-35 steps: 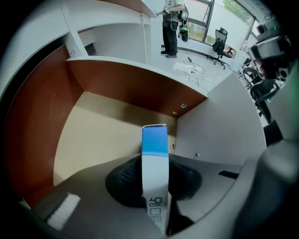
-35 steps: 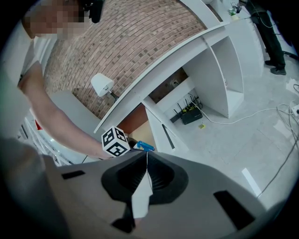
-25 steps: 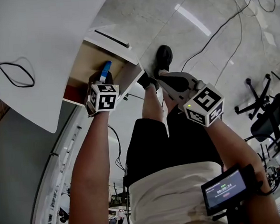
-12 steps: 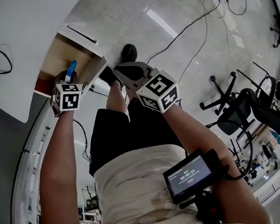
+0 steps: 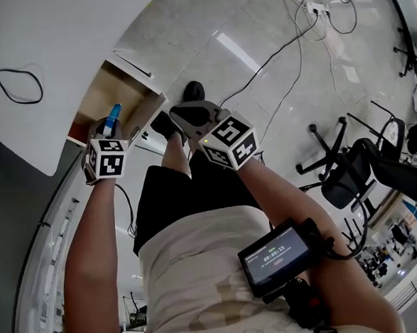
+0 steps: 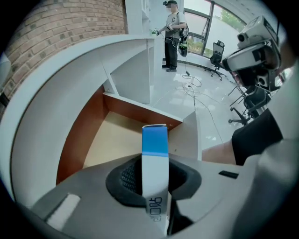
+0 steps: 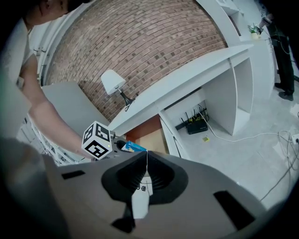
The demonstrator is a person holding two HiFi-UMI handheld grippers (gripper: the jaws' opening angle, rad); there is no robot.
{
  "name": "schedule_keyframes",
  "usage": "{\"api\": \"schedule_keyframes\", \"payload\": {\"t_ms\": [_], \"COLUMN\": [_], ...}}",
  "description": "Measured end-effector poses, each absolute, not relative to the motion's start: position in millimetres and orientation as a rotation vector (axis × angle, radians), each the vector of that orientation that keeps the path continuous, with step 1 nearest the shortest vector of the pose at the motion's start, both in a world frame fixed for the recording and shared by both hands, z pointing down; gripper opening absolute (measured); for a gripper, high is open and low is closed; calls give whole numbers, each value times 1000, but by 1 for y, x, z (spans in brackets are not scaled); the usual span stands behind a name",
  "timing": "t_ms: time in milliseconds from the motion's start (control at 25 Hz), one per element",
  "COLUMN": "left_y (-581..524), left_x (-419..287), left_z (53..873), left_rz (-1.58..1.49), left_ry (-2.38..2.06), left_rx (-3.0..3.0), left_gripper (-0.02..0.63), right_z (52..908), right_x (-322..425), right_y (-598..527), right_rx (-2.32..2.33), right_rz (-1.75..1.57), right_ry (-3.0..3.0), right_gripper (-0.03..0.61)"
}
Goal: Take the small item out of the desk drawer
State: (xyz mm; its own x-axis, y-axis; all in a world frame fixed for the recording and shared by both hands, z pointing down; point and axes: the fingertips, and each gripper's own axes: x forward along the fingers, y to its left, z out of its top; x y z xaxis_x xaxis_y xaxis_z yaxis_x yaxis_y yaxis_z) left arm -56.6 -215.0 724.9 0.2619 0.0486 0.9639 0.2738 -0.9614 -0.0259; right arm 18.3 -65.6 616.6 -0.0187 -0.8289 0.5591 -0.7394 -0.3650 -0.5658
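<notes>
– Your left gripper is clamped on the small box. Both jaws press its narrow white sides, and its blue end sticks out past the tips.

– Seen from your head, that blue end juts from the left gripper over the open drawer, and it points toward the drawer's back wall.

– You hold the box upright in the left gripper view. The white part with the black print sits deep between the pads, and the blue cap stands clear above them. Behind it you see the drawer's pale floor and its brown side wall. No view lets me say for sure that the box is clear of that floor.

– Your right gripper has its jaws pressed together with only a thin seam between them, and nothing is caught there. You hold it apart from the drawer, out over your legs.

– From that right side you can also see the box as a blue sliver just beside the left gripper's marker cube, in front of the drawer opening under the white desk.

– On the desk top a black cable lies well away from the drawer.
</notes>
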Motion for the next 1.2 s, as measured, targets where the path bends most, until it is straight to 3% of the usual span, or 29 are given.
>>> {"api": "schedule_keyframes", "payload": {"t_ms": [1200], "left_y": [-202], "left_x": [-93], "left_z": [559], "left_rz": [-1441], "left_ry": [-111], "left_rx": [-2802], "left_gripper": [71], "right_z": [495], "right_x": [16], "right_y": [-89], "right_rx": [-2259], "right_rz": [-1118], "right_ry": [1861], "right_gripper": [6]}}
